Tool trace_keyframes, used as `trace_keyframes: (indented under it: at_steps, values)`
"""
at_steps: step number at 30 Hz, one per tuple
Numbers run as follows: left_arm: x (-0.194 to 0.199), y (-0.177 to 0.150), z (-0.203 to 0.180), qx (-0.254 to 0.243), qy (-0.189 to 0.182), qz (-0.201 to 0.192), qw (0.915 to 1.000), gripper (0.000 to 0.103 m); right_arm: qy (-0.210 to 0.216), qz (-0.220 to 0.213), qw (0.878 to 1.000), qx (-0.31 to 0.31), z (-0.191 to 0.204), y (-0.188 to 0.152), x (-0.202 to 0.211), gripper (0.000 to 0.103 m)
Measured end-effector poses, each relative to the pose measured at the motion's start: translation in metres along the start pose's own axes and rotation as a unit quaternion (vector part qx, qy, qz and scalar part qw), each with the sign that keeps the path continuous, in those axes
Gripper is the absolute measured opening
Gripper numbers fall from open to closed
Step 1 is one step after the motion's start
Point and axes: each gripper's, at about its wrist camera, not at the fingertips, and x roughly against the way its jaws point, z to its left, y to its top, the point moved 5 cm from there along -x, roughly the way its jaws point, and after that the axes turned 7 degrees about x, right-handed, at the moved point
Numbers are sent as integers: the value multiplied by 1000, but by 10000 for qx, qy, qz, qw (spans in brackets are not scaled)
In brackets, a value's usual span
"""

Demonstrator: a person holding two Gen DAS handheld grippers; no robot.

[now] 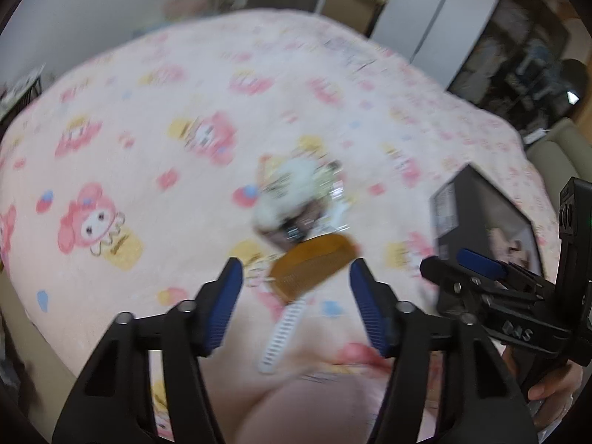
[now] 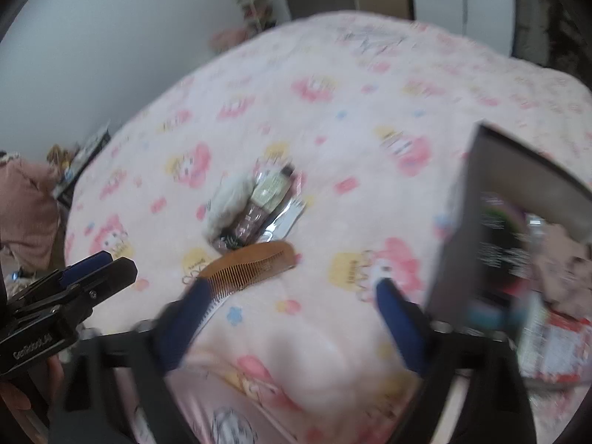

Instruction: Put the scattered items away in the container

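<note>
A brown wooden comb (image 1: 312, 264) lies on the pink patterned blanket (image 1: 148, 111), just ahead of my open, empty left gripper (image 1: 296, 270). A white toothed strip (image 1: 283, 333) lies under the comb, between my fingers. Beyond it sits a pile of a white fluffy item and clear packets (image 1: 296, 199). The black box container (image 1: 484, 218) stands at the right, open side toward me. In the right wrist view the comb (image 2: 248, 264) lies left of centre, the pile (image 2: 255, 199) behind it, the box (image 2: 510, 229) at right. My right gripper (image 2: 292, 288) is open and empty.
A red and white packet (image 2: 555, 347) lies by the box. The blanket's near fold (image 1: 314, 407) bulges below my left gripper. Shelves and a white cabinet (image 1: 425, 11) stand past the bed's far right. A wall (image 2: 92, 55) runs along the left.
</note>
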Motion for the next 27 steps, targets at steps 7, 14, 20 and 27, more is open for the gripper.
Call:
trace_keyframes:
  at_steps: [7, 14, 20, 27]
  values:
    - [-64, -5, 34, 412, -600, 1057, 9917, 48, 203, 540, 9983, 22, -5, 6, -81, 43]
    - [-95, -18, 35, 313, -936, 1701, 9805, 21, 321, 721, 9969, 13, -11, 18, -124, 46]
    - [-91, -11, 38, 370, -914, 1480, 9841, 15, 1189, 926, 9882, -261, -6, 17, -126, 43]
    - [-75, -7, 63, 594, -602, 1244, 9886, 18, 1876, 1003, 9762, -413, 12, 5, -89, 38]
